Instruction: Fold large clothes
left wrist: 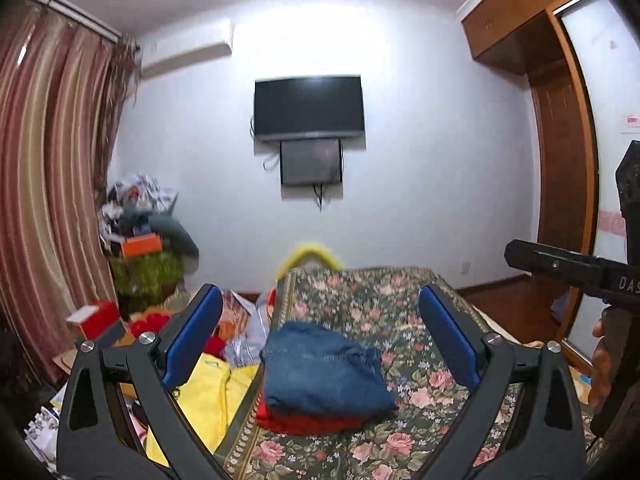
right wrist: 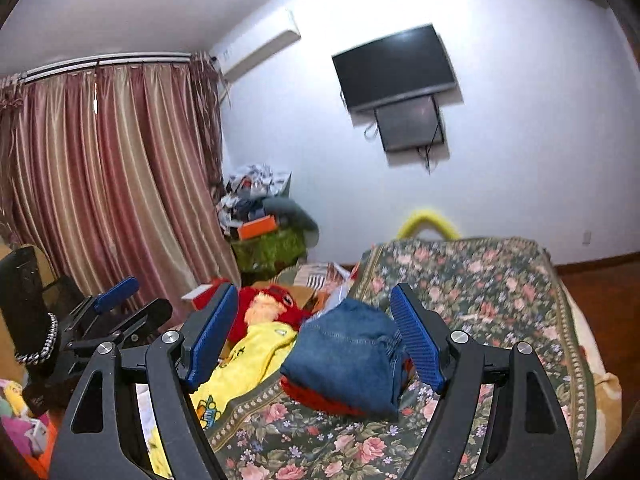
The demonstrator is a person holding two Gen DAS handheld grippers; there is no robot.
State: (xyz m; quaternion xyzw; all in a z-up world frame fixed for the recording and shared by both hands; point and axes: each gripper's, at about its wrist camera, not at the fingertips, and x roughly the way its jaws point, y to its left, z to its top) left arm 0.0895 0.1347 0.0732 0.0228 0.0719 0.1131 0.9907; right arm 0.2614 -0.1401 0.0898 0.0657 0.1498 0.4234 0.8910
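Observation:
A folded blue denim garment (left wrist: pixel 326 368) lies on top of a folded red garment (left wrist: pixel 308 422) on the floral bed cover (left wrist: pixel 400 308). Both show in the right wrist view too, the denim (right wrist: pixel 348 360) over the red one (right wrist: pixel 316 400). A yellow garment (left wrist: pixel 208 400) lies unfolded at the bed's left edge, also in the right wrist view (right wrist: pixel 252 356). My left gripper (left wrist: pixel 322 340) is open and empty, held above the stack. My right gripper (right wrist: pixel 314 336) is open and empty, just above and behind the stack.
A red plush toy (right wrist: pixel 276 304) and loose items lie left of the bed. A cluttered pile (left wrist: pixel 148 240) stands by the striped curtain (left wrist: pixel 52 184). A TV (left wrist: pixel 308 106) hangs on the far wall. A wooden wardrobe (left wrist: pixel 560 120) is at the right.

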